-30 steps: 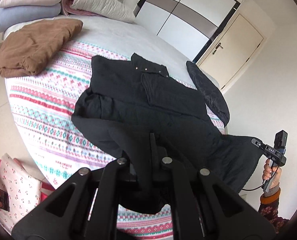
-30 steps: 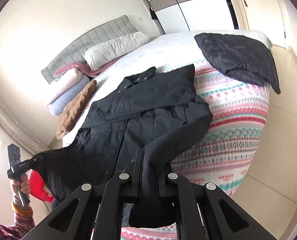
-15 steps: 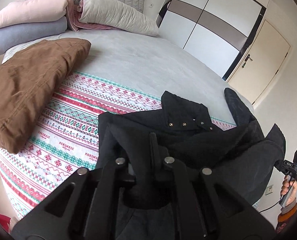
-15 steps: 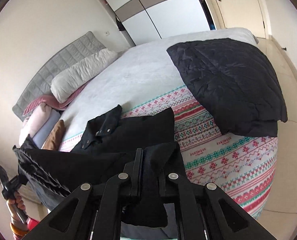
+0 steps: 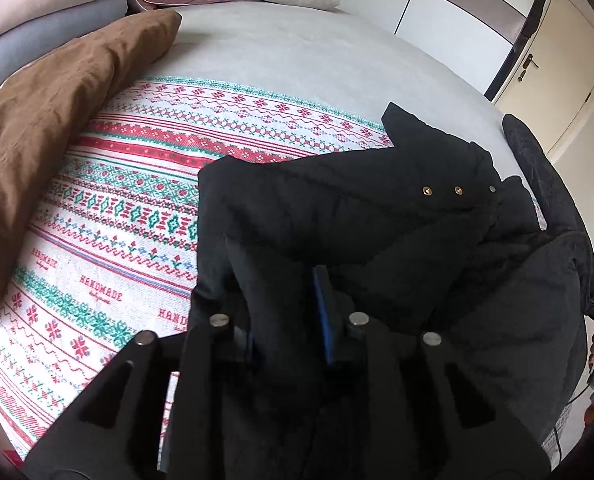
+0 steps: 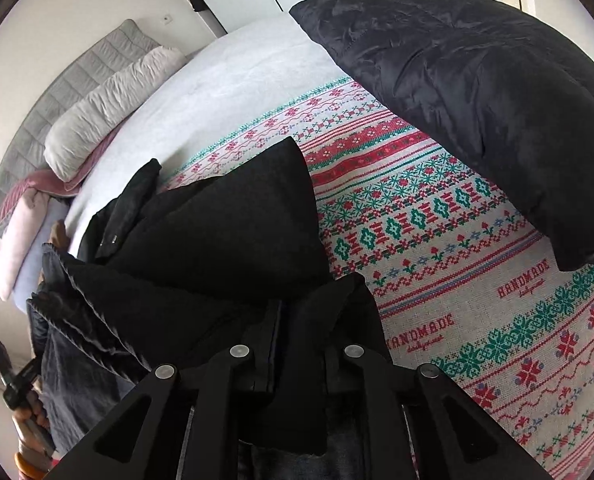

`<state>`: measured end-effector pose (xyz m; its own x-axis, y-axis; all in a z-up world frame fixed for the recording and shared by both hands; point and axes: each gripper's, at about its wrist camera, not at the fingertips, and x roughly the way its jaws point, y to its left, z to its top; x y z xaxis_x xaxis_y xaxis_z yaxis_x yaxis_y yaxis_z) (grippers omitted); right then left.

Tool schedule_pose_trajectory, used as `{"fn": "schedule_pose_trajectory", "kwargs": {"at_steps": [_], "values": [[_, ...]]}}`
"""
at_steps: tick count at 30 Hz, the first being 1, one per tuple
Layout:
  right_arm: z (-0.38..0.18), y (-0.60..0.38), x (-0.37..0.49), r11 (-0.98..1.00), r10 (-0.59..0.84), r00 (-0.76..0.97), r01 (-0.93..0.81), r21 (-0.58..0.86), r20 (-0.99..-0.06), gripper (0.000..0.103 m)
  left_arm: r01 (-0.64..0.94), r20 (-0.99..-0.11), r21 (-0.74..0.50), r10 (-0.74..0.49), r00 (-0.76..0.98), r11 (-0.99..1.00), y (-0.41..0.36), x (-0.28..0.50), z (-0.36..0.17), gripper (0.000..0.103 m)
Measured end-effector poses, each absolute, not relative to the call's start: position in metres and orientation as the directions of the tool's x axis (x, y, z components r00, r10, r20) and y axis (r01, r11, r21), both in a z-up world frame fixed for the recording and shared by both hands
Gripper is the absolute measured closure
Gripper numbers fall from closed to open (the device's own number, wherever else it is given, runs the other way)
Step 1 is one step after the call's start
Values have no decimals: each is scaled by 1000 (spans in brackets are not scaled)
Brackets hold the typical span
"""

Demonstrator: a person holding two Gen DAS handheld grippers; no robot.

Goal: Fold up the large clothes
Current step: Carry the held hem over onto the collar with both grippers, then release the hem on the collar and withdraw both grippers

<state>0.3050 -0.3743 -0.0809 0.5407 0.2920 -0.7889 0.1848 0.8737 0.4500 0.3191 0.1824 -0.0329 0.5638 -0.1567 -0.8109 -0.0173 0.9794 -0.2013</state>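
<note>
While folded over the bed (image 5: 257,60), black coat (image 5: 357,216) | left tongs (image 5: 285,320), right tongs (image 6: 297,332) both clench its hem

- Your left wrist camera looks down along its fingers, close over the black jacket (image 5: 377,220), facing the wardrobe (image 5: 437,4).
- Your right wrist camera sits equally close, facing the headboard (image 6: 69,76).
- Both share the jacket and patterned blanket (image 5: 137,208).

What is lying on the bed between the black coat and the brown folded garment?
Nothing: in the left wrist view only bare patterned blanket lies between the black coat and the brown folded garment.
</note>
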Motion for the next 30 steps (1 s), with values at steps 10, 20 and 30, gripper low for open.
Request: {"fn": "schedule_pose_trajectory", "kwargs": {"at_steps": [10, 20, 30], "values": [[-23, -415, 264, 887, 308, 661, 61, 458, -684, 31, 108, -728, -93, -142, 671, 990, 218, 291, 14, 20], [-73, -367, 342, 942, 184, 583, 125, 311, -791, 33, 80, -788, -115, -139, 600, 990, 182, 359, -32, 55], [-22, -342, 300, 960, 1, 751, 184, 210, -661, 95, 8, -547, -3, -8, 837, 1000, 142, 306, 31, 97]]}}
